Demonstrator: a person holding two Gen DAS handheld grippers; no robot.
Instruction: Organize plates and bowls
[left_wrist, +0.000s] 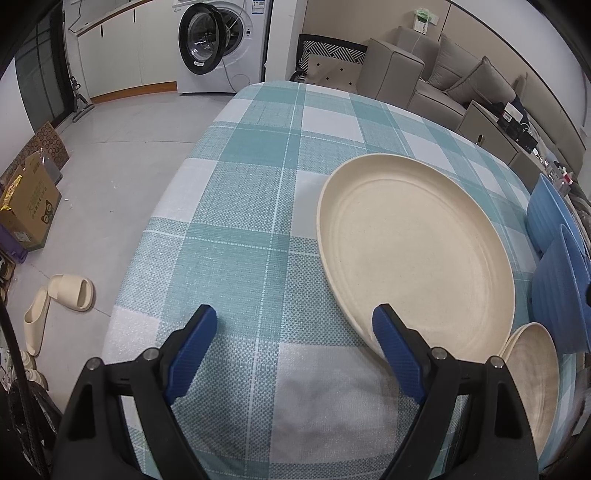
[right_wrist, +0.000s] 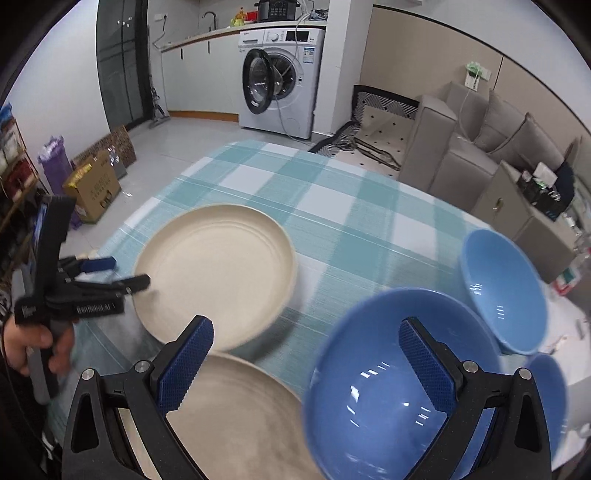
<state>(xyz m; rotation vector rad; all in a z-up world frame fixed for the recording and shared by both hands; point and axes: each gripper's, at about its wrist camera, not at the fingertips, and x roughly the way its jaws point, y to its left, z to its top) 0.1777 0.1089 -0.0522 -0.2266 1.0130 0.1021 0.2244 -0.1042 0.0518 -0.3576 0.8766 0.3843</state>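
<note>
Left claw (left_wrist: 293, 321) spread wide over checked counter (left_wrist: 236, 221), right finger overlapping rim of large cream plate (left_wrist: 413, 254). Right claw (right_wrist: 304, 338) wide, holding nothing, above nearest blue bowl (right_wrist: 373, 398), blurred. Second cream plate (right_wrist: 236, 417) partly hidden, third bowl (right_wrist: 550, 391) cut off.

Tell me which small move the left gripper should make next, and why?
Probably ease the left gripper to its right, so its open jaws straddle the near rim of the large cream plate. One finger already lies at that rim, and nothing is gripped yet.
</note>
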